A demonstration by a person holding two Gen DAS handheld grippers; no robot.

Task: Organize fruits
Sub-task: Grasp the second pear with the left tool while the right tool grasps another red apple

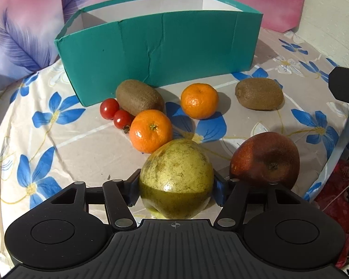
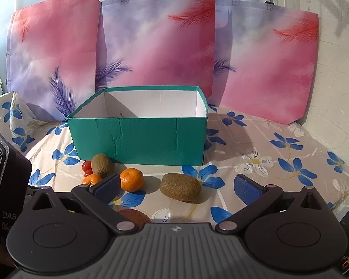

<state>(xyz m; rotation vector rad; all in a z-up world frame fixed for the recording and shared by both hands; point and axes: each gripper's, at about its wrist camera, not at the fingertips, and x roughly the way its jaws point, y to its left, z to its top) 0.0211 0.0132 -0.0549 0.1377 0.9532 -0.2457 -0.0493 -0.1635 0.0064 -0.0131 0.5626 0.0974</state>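
Note:
My left gripper (image 1: 175, 189) is shut on a large yellow-green citrus fruit (image 1: 176, 176), its blue pads (image 1: 217, 191) pressed on both sides. Beside it lies a dark red apple (image 1: 266, 159). Further off are two tangerines (image 1: 150, 130) (image 1: 199, 100), two kiwis (image 1: 139, 97) (image 1: 259, 93) and two cherry tomatoes (image 1: 109, 108). An empty teal box (image 1: 160, 53) stands behind them. My right gripper (image 2: 178, 191) is open and empty, above the cloth, with a kiwi (image 2: 180, 187) and a tangerine (image 2: 131, 179) ahead and the teal box (image 2: 139, 139) beyond.
The table carries a flowered cloth (image 2: 279, 162). Three pink and purple feather-print bags (image 2: 156, 46) stand against the back. A white wall (image 2: 337, 69) is at the right. The left gripper's body (image 2: 4, 176) shows at the right wrist view's left edge.

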